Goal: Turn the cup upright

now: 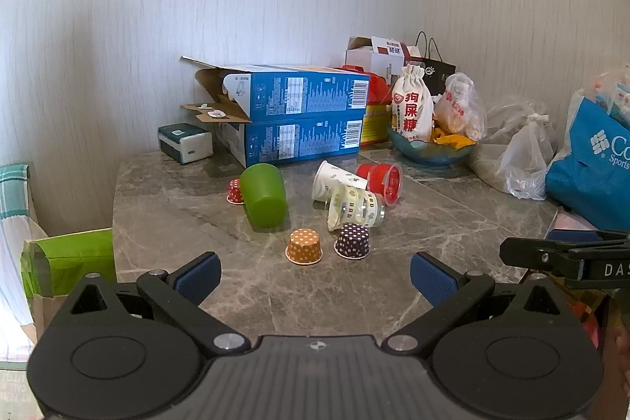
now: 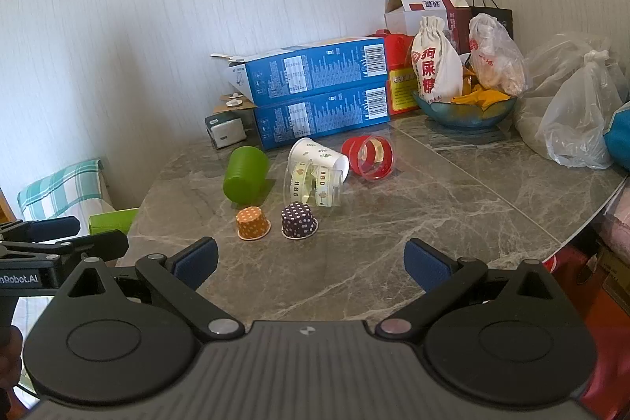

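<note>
Marble table carries the clutter; my left tongs and right tongs hover over its near edge, both spread wide, pinching nothing. Mid-table, the green cup lies tipped beside the white paper cup, red cup, orange baking cup and purple baking cup.

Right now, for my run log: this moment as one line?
phase: pre-grasp | left hand-held gripper: open | right hand-held gripper: open | green cup: on its side | orange dotted cup: inverted
</note>
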